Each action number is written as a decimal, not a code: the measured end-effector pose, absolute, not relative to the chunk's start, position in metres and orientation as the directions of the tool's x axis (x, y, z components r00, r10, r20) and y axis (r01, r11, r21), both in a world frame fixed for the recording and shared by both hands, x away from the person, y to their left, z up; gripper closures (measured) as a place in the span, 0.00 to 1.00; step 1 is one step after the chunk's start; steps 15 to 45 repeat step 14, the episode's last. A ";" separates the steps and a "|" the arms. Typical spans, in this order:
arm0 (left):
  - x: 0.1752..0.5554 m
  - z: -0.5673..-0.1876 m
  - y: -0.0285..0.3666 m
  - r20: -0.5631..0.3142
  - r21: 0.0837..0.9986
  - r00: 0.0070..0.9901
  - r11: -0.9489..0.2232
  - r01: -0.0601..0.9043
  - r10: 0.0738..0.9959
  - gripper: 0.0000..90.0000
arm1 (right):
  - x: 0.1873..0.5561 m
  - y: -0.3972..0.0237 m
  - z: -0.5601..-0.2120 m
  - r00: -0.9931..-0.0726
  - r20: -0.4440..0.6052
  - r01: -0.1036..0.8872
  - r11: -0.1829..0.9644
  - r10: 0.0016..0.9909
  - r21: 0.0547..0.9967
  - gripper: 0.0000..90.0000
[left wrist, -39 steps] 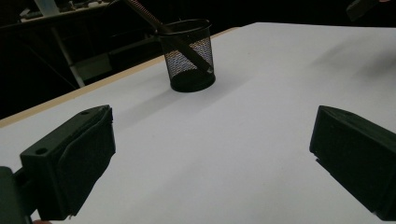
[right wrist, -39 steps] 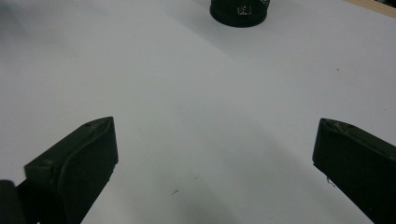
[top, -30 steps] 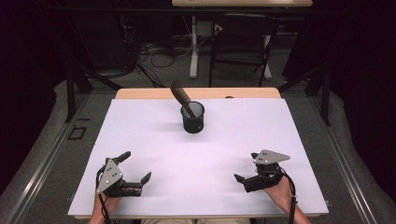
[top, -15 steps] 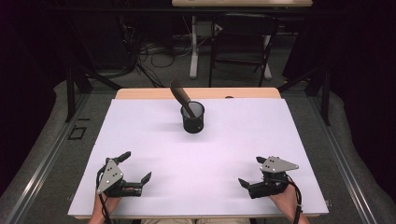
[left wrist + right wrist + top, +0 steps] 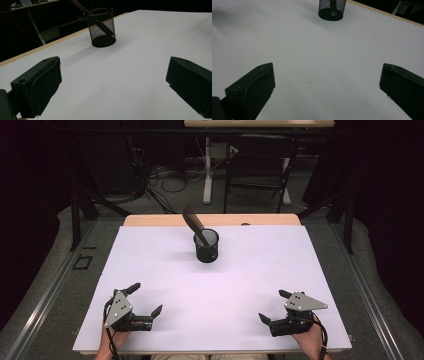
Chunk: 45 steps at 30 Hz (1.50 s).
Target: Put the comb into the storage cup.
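While both hands sit at the near edge of the counter (image 5: 165, 270), the left gripper (image 5: 146, 300) rests near the left corner, fingers (image 5: 37, 85) spread wide, nothing between them. Right gripper (image 5: 272, 306) rests near the right corner, fingers (image 5: 252, 87) also wide apart, holding nothing. White sheet covers the counter; bare white surface lies between the two grippers and ahead of each. Farther out, well apart from both grippers, a black mesh cup (image 5: 206, 246) stands upright near the far edge, roughly centred. A dark long tool (image 5: 194, 221) leans in the cup, its upper end tilted left and away over the rim. In the left gripper view the cup (image 5: 101, 27) sits ahead, the tool (image 5: 96, 18) crossing it on a slant. In the right gripper view the cup (image 5: 331, 10) sits at the top.
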State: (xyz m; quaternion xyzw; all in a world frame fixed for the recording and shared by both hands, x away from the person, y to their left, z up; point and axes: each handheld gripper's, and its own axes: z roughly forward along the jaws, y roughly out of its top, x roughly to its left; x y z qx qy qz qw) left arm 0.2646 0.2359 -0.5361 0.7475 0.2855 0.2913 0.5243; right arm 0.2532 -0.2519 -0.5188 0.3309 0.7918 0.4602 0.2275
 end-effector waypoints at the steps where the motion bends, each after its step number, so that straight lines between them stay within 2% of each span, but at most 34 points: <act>1: 0.264 -0.536 0.236 0.137 0.950 0.667 -0.288 0.121 0.732 0.00 | 0.253 -0.251 -0.519 -0.677 -0.058 0.304 0.351 0.733 0.885 0.00; 7: 0.264 -0.536 0.236 0.137 0.950 0.666 -0.289 0.122 0.733 0.00 | 0.250 -0.252 -0.515 -0.676 -0.074 0.279 0.347 0.733 0.896 0.00; 45: 0.265 -0.536 0.237 0.133 0.950 0.667 -0.286 0.124 0.733 0.00 | 0.251 -0.251 -0.515 -0.685 -0.082 0.277 0.363 0.724 0.890 0.00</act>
